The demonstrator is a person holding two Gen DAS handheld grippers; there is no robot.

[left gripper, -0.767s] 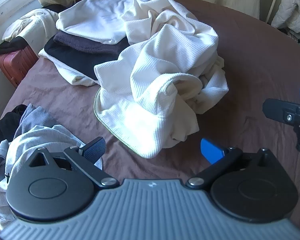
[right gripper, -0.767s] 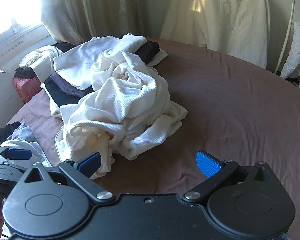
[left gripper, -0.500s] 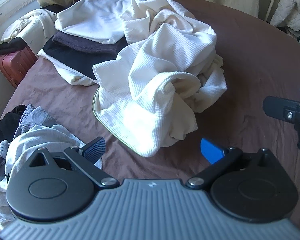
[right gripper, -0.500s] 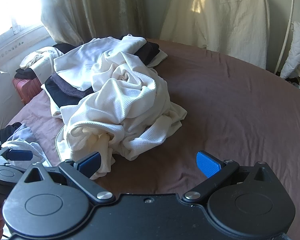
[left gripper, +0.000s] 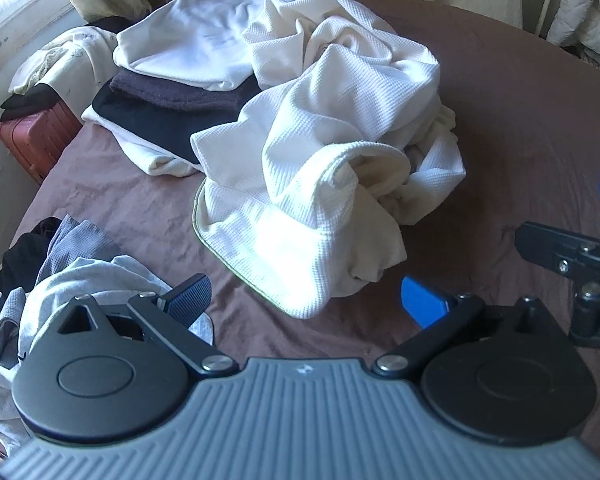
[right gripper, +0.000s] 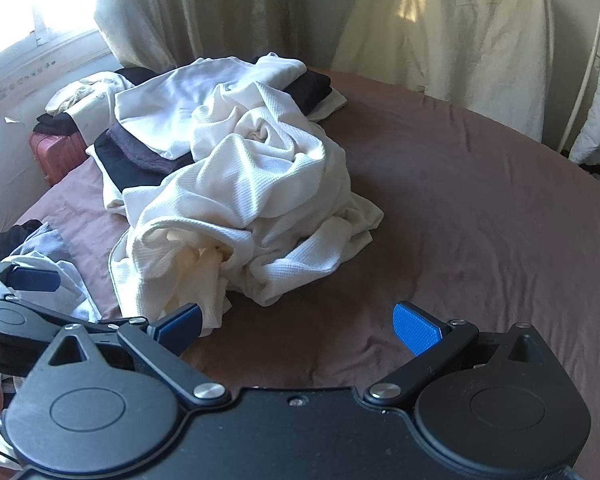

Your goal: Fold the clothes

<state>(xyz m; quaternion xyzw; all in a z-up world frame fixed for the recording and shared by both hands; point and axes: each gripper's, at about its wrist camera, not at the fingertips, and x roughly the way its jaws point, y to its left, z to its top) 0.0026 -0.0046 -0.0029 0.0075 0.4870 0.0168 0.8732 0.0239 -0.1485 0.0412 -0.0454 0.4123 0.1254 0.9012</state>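
While hovering low over the brown bedsheet [left gripper: 520, 92], held both the left gripper [left gripper: 304, 300] and the right gripper [right gripper: 296, 324] wide apart and empty. Faced a crumpled white waffle garment [left gripper: 320, 168] heaped dead ahead, long axis running away toward the folded stack [left gripper: 180, 92]. Lay nearer the left.

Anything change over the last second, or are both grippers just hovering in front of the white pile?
Almost nothing. The left gripper has eased slightly toward the crumpled white waffle garment; the right gripper has barely shifted. Both stay open and empty, neither touching cloth. The waffle garment, the folded stack behind it and the grey clothes lie as before on the brown bedsheet.
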